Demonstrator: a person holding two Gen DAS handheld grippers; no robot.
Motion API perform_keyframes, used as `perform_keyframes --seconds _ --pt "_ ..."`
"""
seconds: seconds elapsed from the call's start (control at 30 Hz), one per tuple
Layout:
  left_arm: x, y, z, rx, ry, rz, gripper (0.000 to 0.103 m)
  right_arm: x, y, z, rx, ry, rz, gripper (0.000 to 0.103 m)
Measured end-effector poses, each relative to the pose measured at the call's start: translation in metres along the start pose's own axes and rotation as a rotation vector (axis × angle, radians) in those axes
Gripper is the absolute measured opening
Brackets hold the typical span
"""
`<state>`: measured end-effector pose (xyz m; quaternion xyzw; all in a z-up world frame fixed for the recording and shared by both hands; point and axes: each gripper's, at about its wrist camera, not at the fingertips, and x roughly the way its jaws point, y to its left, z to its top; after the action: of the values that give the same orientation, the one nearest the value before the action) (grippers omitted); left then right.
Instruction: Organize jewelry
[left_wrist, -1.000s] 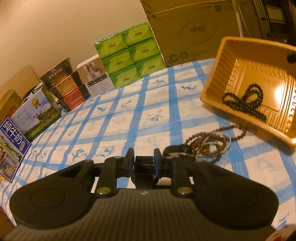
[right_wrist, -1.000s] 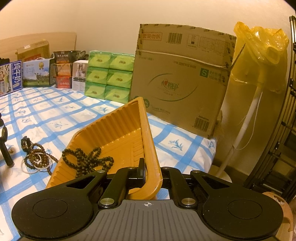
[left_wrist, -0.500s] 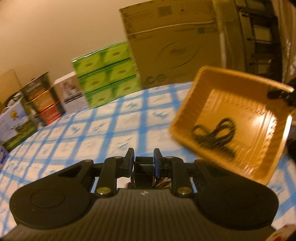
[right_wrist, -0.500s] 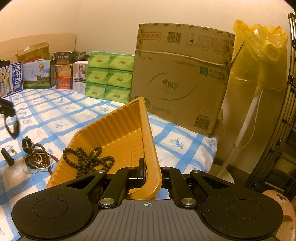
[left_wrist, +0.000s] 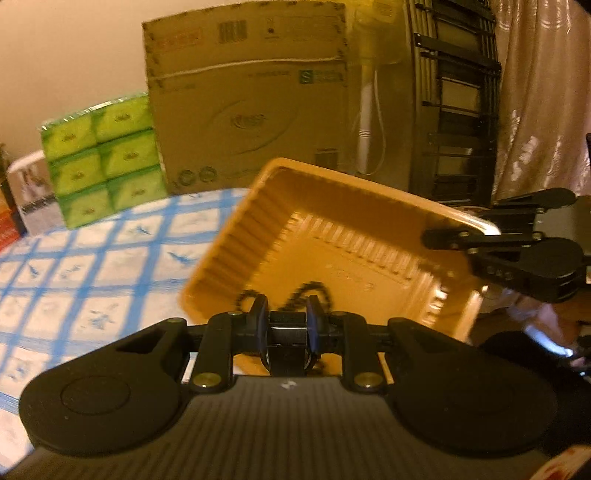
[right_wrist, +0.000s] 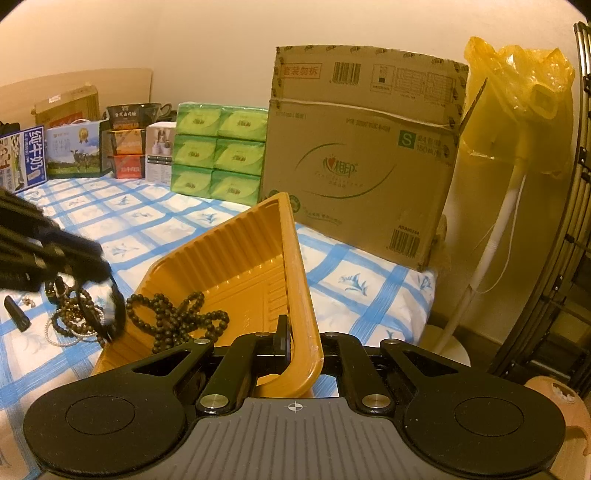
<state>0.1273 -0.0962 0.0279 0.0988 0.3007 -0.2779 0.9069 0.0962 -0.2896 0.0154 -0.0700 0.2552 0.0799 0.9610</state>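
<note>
My right gripper (right_wrist: 303, 339) is shut on the near rim of the orange tray (right_wrist: 295, 258) and holds it tilted on the bed; it also shows as the right gripper (left_wrist: 443, 236) at the tray's corner. A dark bead necklace (right_wrist: 177, 321) lies inside the tray. My left gripper (left_wrist: 286, 314) is shut on a black band (left_wrist: 287, 328). The band (right_wrist: 114, 306) hangs as a loop over the tray's low left edge. A pile of brown beads with a pearl string (right_wrist: 70, 325) lies on the sheet beside the tray.
A small black piece (right_wrist: 16, 314) lies left of the bead pile. Green tissue packs (right_wrist: 218, 155), a big cardboard box (right_wrist: 362, 166) and several cartons line the wall. A fan stand (right_wrist: 491, 236) in yellow plastic and a dark rack stand right of the bed.
My left gripper has swung right, away from the bead pile and up to the tray, carrying the black band. The right gripper and the tray have kept still.
</note>
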Motion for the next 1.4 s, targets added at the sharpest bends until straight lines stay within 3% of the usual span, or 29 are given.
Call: perform_keyframes --seconds 0.43,0.57,0.77,1.03,1.23,1.4 --pt "0.02 -0.022 -0.02 -0.017 0.05 -0.05 0.02 0.0 -0.004 -0.001 0.01 0.002 0.0 0.006" --pt "0.012 -0.019 -0.024 -0.043 0.026 -0.035 0.02 0.001 -0.004 -0.002 0.008 0.007 -0.002 0.006" --pt "-0.008 0.006 -0.039 -0.085 0.032 0.053 0.02 0.001 -0.004 -0.004 0.012 0.007 -0.001 0.006" --pt "-0.043 0.06 -0.087 -0.212 0.076 0.252 0.028 0.001 -0.004 -0.004 0.013 0.008 -0.001 0.006" --pt "-0.066 0.098 -0.124 -0.316 0.108 0.371 0.046 0.0 -0.003 -0.005 0.012 0.011 -0.003 0.006" --pt "-0.07 0.117 -0.139 -0.362 0.112 0.427 0.072 0.0 -0.003 -0.006 0.007 0.015 -0.006 0.006"
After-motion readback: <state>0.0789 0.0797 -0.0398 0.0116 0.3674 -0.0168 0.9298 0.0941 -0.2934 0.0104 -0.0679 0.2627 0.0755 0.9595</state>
